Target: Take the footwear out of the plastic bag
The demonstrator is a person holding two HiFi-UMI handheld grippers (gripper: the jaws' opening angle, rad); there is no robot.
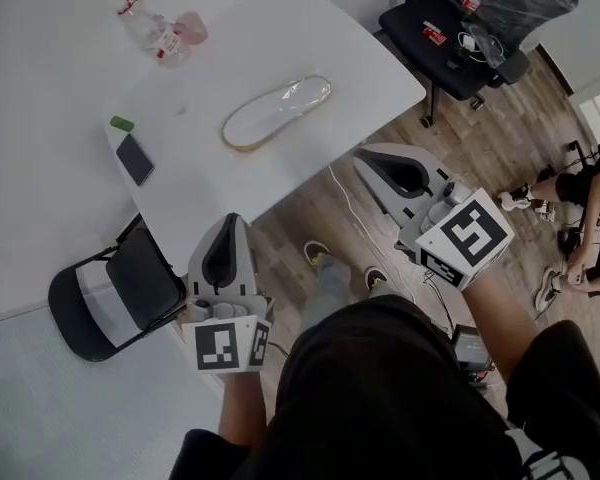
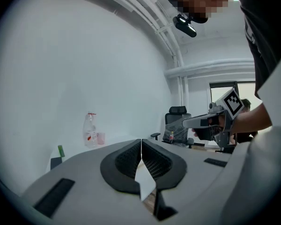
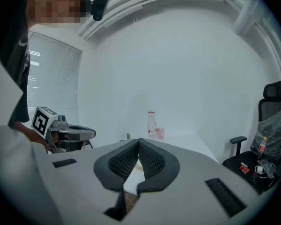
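The footwear, a flat pale sole with a tan rim, lies inside a clear plastic bag in the middle of the white table. Both grippers hang off the table's near edge, short of the bag. My left gripper is at the lower left, jaws shut with nothing in them. My right gripper is over the wooden floor to the right, also shut and empty. In the left gripper view the pads meet in a closed line. The right gripper view shows its pads closed the same way.
A plastic bottle and pink cup stand at the table's far left, a green item and phone nearer. A folding chair sits at lower left, an office chair holding a bag at upper right. A person sits on the floor.
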